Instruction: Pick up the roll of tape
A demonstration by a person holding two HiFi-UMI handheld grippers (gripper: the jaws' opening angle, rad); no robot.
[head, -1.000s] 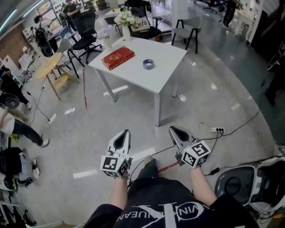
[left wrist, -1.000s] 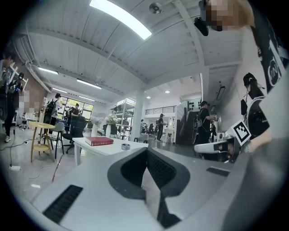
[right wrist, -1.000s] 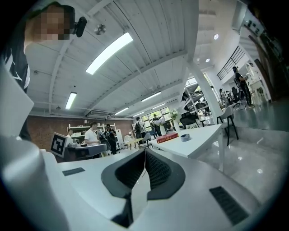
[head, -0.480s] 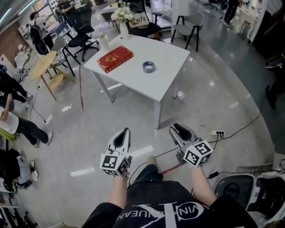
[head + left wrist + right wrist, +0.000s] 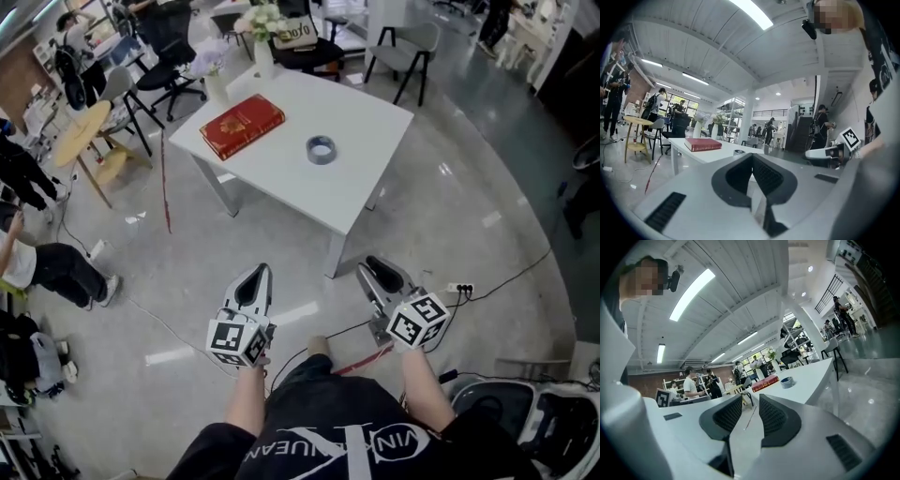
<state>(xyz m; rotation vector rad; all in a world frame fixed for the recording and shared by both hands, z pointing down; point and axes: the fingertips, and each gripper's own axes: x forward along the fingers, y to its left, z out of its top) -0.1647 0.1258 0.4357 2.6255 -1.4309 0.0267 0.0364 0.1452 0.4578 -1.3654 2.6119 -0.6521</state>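
The roll of tape (image 5: pixel 321 149), grey-blue, lies flat on the white table (image 5: pixel 356 187), to the right of a red book (image 5: pixel 242 126). Both grippers are held level over the floor, well short of the table and apart from the tape. My left gripper (image 5: pixel 260 271) has its jaws meeting at the tips, with nothing between them. My right gripper (image 5: pixel 371 265) stands open and empty. The left gripper view looks past the left gripper (image 5: pixel 752 155) to the tape (image 5: pixel 739 152) and the book (image 5: pixel 702 145). Beyond the right gripper (image 5: pixel 751 401), the right gripper view shows the tape (image 5: pixel 787 381).
Two vases with flowers (image 5: pixel 261 47) stand at the table's far edge. Chairs (image 5: pixel 398 52) and a round wooden table (image 5: pixel 80 134) lie beyond. Cables and a power strip (image 5: pixel 457 289) cross the floor. A seated person (image 5: pixel 47 267) is at left, a white machine (image 5: pixel 553 422) at lower right.
Both grippers and the head have moved toward the table, which sits lower and larger in the head view. The right gripper's jaws have spread apart.
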